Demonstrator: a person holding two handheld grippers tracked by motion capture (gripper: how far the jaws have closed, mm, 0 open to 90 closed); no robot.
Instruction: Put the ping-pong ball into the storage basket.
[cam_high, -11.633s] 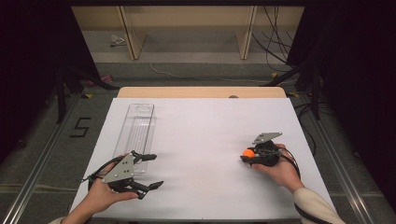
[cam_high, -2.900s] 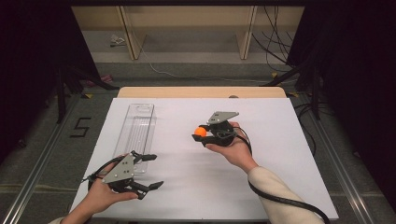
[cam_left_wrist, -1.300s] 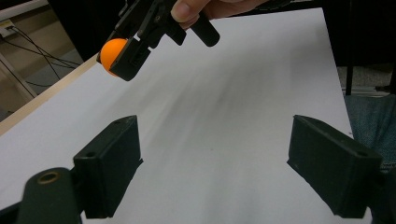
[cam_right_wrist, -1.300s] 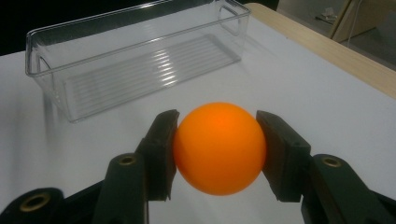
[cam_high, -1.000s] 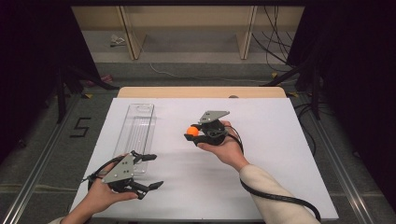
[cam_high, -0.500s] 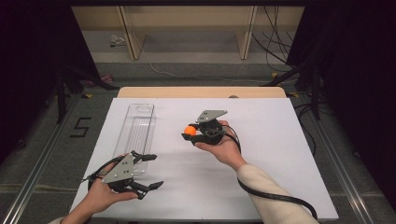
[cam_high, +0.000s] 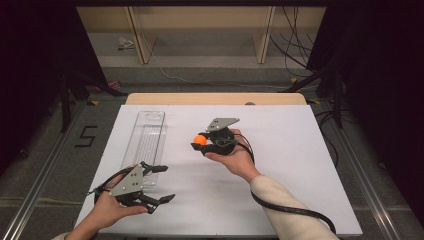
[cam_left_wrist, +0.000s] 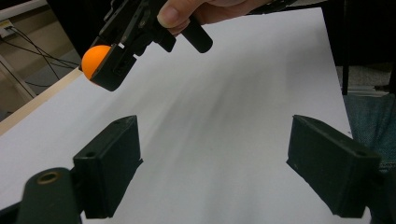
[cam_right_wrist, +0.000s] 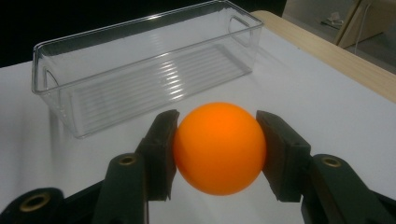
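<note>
White table (cam_high: 300, 165) on a grey floor (cam_high: 50, 150) — right gripper (cam_high: 199, 141) clamps an orange ball (cam_high: 200, 139) above mid-table; left gripper (cam_high: 159, 184), jaws wide and empty, near the front-left corner beside a clear bin (cam_high: 147, 137).

the right tongs (cam_right_wrist: 217, 154) hide both flanks of the orange ball (cam_right_wrist: 219, 147).

Grey floor (cam_high: 45, 165) with cables, wooden shelving (cam_high: 200, 25), dark surroundings beyond.
</note>
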